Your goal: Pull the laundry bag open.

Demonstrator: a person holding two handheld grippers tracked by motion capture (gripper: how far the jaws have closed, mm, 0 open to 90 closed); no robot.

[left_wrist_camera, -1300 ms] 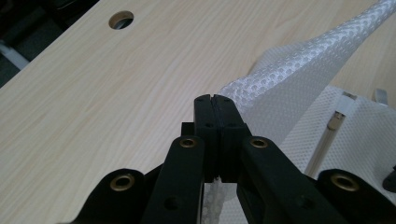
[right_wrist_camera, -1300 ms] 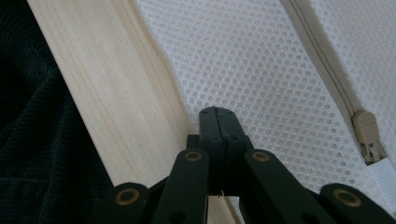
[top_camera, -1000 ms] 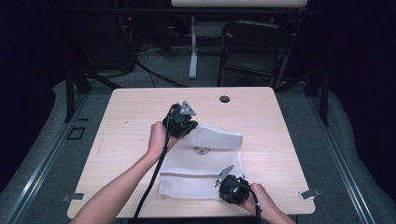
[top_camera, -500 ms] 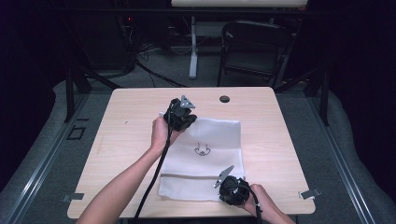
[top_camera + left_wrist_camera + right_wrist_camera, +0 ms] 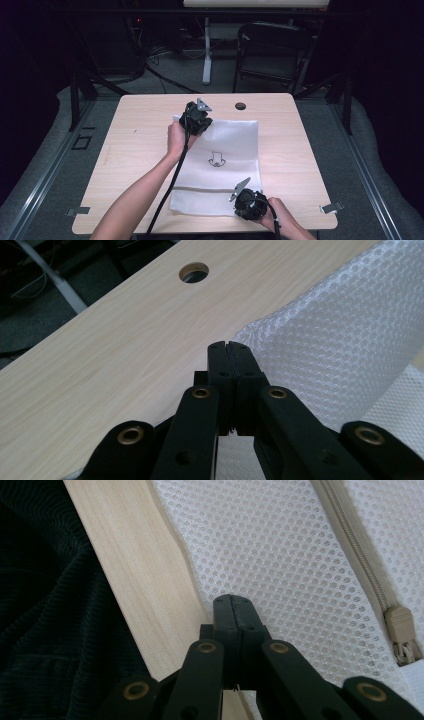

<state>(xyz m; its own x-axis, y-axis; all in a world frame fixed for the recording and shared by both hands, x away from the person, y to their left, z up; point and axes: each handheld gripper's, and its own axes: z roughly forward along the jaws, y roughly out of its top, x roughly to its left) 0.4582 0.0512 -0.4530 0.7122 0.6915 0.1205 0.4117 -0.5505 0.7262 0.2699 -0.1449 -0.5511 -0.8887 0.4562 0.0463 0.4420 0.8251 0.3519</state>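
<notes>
Though flat, mesh bag point(image 5: 220, 165) lengthwise front-to-back.

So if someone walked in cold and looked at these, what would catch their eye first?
Probably the white mesh laundry bag spread across the middle of the pale wooden table, with a small dark drawing printed on it. Next, the two black grippers: the left gripper pinches the bag's far-left corner, and the right gripper holds its near edge. The right gripper view also shows a beige zipper pull.

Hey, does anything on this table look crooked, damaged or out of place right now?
Nothing looks damaged or spilled. The white mesh zippered bag lies nearly flat on the light wooden table; only its far corner is lifted, pinched in the left gripper. The right gripper pins the near edge.
</notes>
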